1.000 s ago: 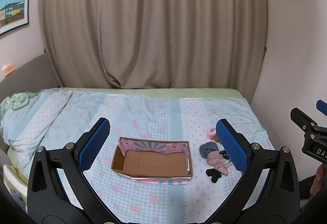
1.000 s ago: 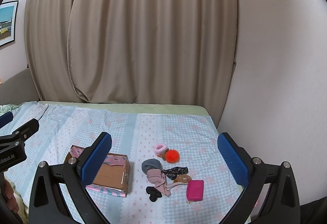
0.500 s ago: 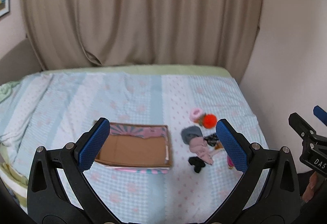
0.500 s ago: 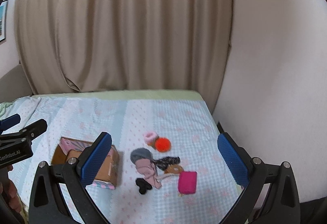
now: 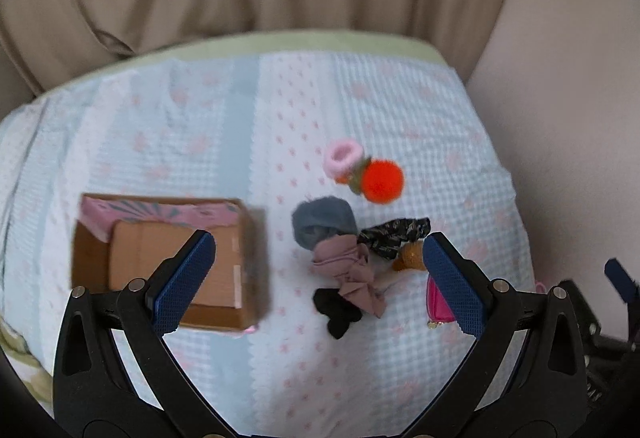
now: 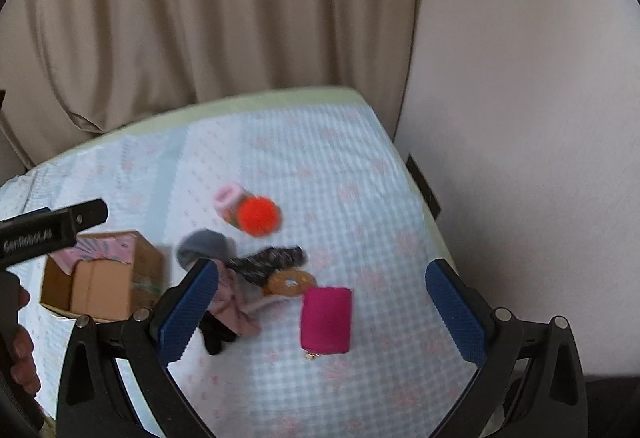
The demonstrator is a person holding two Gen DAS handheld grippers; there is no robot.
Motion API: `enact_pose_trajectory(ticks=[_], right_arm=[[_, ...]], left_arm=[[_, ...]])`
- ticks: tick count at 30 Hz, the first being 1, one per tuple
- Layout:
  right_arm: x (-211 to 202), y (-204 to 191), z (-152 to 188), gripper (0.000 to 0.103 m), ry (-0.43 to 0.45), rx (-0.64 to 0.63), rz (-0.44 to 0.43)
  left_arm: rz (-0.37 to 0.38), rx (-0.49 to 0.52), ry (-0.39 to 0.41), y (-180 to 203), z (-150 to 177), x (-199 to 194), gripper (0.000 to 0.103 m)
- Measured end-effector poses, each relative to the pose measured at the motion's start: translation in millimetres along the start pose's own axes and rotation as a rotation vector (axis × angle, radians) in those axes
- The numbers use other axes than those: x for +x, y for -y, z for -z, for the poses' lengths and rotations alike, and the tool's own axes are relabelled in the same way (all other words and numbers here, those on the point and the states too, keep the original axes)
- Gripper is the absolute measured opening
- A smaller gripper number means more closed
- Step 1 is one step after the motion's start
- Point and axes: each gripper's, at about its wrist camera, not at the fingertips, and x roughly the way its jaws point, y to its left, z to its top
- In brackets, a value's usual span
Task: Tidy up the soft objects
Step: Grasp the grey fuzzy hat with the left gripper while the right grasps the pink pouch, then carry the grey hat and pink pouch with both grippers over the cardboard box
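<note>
Risk: the soft items lie tangled, so closing on the pink cloth [image 5: 352, 274] may drag the black piece [image 5: 336, 312] or patterned scrunchie [image 5: 394, 234] along. Both claws are spread wide and empty. Your left claw [image 5: 318, 280] hovers above the bed [image 5: 280, 110], pile at 12 o'clock, cardboard box [image 5: 168, 258] at 9 o'clock. Your right claw [image 6: 322, 304] hangs over the magenta pouch [image 6: 326, 320], tilted downward.

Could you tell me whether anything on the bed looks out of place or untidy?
Yes: the soft items lie in a loose, overlapping heap on the bedspread beside the cardboard box, which looks empty.
</note>
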Motion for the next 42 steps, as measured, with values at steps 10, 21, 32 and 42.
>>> enact_pose_trajectory(ticks=[10,21,32,42], right_arm=[[111,14,33,0.103,-0.206,0.057,0.015],[200,8,76,0.103,-0.395,0.069,0.021],[242,-4,89,0.082,-0.494,0.048,0.012],[239,3,87,0.048,-0.494,0.035,0.01]], left_arm=[[-0.015,-0.003,-0.203,14,0,140,0.102],[-0.049,-0.017,-0.339,2,7,258,0.102],[0.027,-0.028,-0.437,4,22,305,0.068],[0.058,-0.027,-0.406,-1,12,294,0.053]])
